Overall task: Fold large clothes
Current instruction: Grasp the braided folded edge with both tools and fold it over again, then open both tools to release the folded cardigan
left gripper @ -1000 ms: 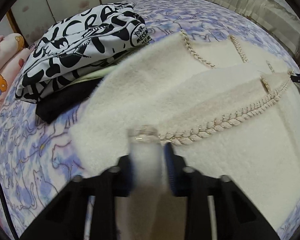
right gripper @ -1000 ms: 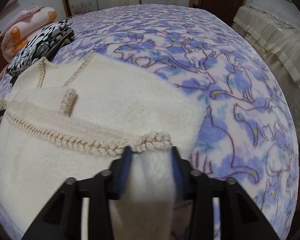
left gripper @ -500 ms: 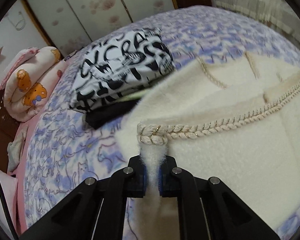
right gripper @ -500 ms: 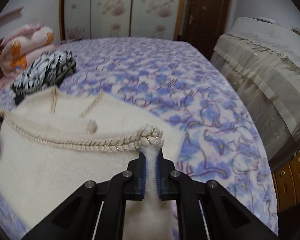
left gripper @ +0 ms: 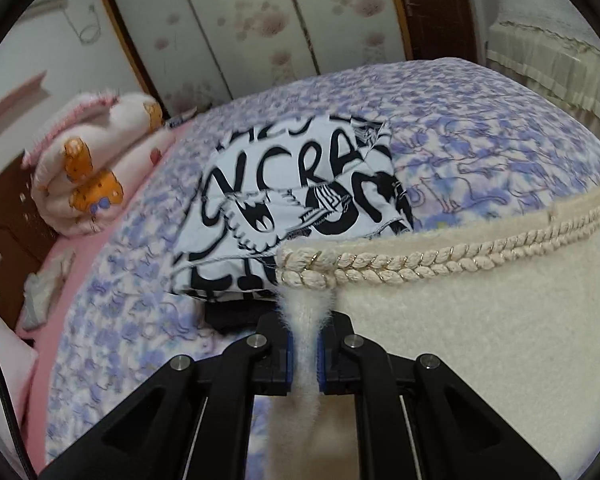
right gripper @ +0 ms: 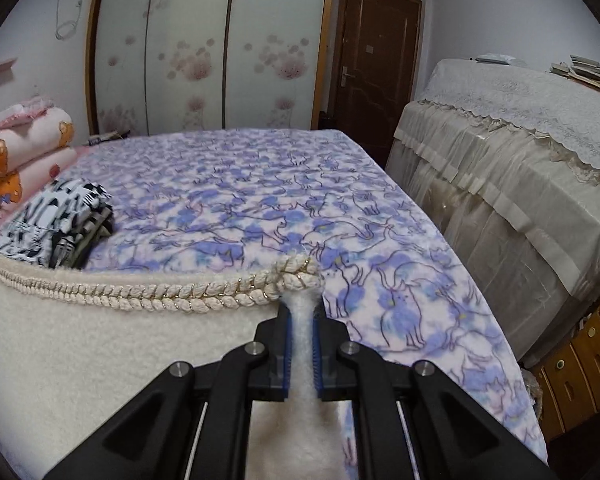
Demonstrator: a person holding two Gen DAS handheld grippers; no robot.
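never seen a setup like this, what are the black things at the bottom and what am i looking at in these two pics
No robot here: a person holds a two-finger claw in each hand, each with a wide-angle camera looking along its fingers. One picture is from the left claw, the other from the right claw. Both are shut on the braided top edge of a fluffy cream garment, one at each end, holding it up over a bed with a purple cat-print blanket. Also on the bed: a folded black-and-white printed garment and a rolled pink quilt.
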